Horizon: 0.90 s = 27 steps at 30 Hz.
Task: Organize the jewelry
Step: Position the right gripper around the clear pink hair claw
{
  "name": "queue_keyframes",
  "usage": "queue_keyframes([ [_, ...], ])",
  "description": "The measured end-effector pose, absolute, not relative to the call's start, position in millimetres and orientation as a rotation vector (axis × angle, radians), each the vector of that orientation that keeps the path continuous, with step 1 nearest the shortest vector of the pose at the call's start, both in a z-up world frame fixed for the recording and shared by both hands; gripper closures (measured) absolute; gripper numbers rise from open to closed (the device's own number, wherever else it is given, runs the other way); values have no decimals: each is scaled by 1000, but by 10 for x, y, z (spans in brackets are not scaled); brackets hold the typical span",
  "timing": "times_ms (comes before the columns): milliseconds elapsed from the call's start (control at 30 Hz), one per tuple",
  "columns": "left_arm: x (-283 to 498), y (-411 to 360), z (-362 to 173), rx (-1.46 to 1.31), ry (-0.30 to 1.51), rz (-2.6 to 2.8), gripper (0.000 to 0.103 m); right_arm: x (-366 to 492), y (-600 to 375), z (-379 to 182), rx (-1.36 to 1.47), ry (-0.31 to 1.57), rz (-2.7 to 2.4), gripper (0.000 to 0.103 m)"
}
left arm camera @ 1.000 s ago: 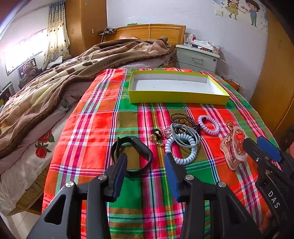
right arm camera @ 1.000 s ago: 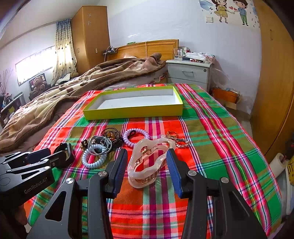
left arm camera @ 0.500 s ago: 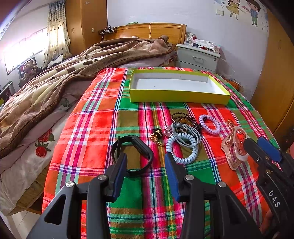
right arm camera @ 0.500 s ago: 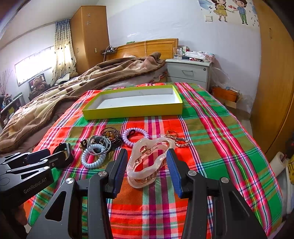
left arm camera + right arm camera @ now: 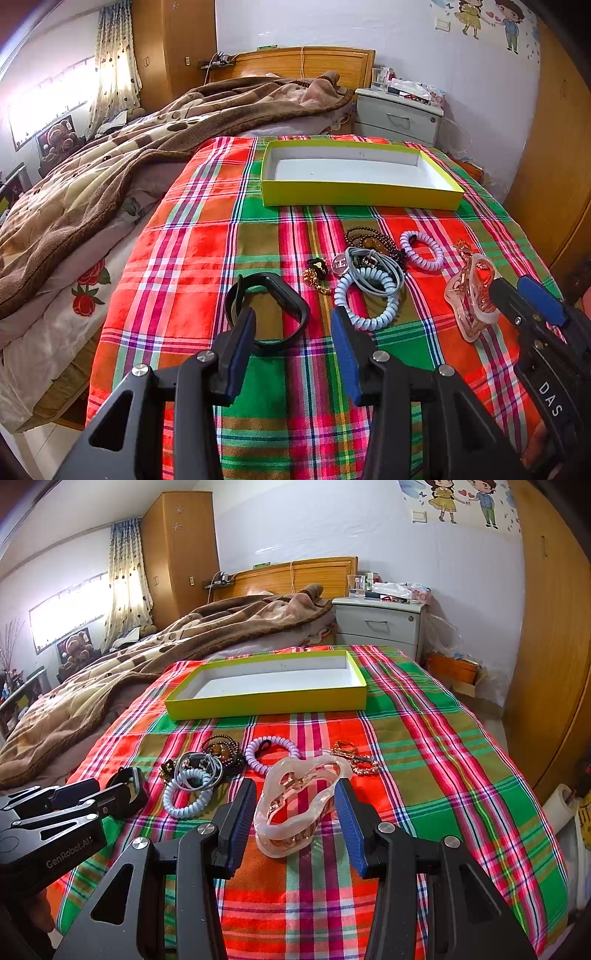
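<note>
The right gripper [image 5: 295,812] is hovering with its jaws spread on either side of the translucent pink hair claw [image 5: 301,805] at centre frame, not yet pinching it. The left gripper [image 5: 291,339] is also gaping wide, its left finger lying over the black wristband [image 5: 267,314] at lower centre. Coiled hair ties [image 5: 369,299] and beaded bracelets [image 5: 369,240] are sitting just beyond, with the yellow-green box [image 5: 360,194] waiting at upper centre on the plaid cloth [image 5: 192,258].

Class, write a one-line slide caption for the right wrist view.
Open right tongs straddle a pink hair claw on a plaid cloth, yellow tray beyond.
</note>
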State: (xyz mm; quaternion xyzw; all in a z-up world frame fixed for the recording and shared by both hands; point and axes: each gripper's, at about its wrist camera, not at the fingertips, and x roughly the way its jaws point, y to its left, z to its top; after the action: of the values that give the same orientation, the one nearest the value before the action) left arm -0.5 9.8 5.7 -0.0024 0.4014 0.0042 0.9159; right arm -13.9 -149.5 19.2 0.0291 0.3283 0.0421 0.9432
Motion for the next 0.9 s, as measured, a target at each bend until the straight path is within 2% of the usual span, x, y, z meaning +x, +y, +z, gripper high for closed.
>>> queue_keyframes([
  [900,-4,113,62,-6,814,14,59,-120,-1523,204,65,667,75,58],
])
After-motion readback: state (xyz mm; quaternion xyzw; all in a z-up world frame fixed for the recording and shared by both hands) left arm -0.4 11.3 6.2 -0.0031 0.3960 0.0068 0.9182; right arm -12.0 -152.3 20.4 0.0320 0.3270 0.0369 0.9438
